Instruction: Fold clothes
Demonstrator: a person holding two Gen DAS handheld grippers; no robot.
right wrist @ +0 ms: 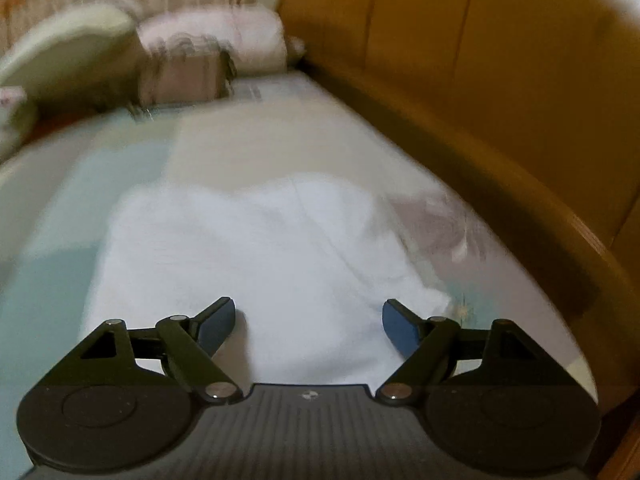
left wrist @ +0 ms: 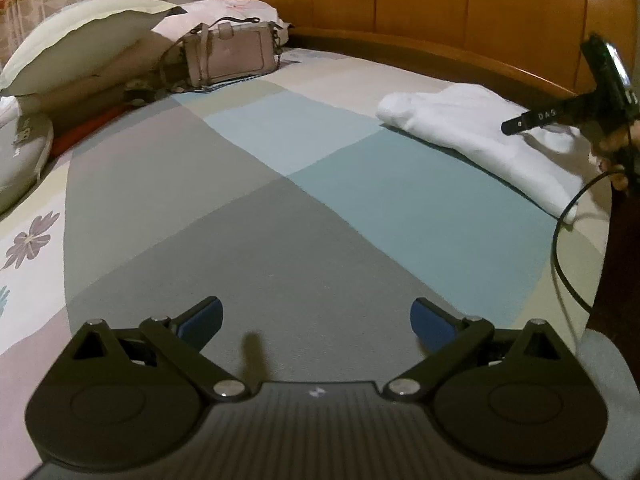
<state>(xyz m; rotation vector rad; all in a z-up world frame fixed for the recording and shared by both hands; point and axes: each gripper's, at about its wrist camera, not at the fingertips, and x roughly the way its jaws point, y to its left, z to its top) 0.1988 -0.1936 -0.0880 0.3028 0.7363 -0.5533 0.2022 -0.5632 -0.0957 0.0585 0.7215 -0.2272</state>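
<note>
Left gripper (left wrist: 316,322), lower centre of the left wrist view: fingers apart, empty, over grey-and-teal bedspread (left wrist: 280,216). Folded white garment (left wrist: 480,140) at right, beside wooden headboard (left wrist: 440,0). Pink handbag (left wrist: 230,54) at upper left. Right gripper (right wrist: 308,326): fingers apart above the garment, view blurred.

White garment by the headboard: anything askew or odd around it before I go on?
The white garment lies folded near the wooden headboard, nothing spilled or damaged. A black cable trails onto the bed beside it. Right wrist view is blurred.
</note>
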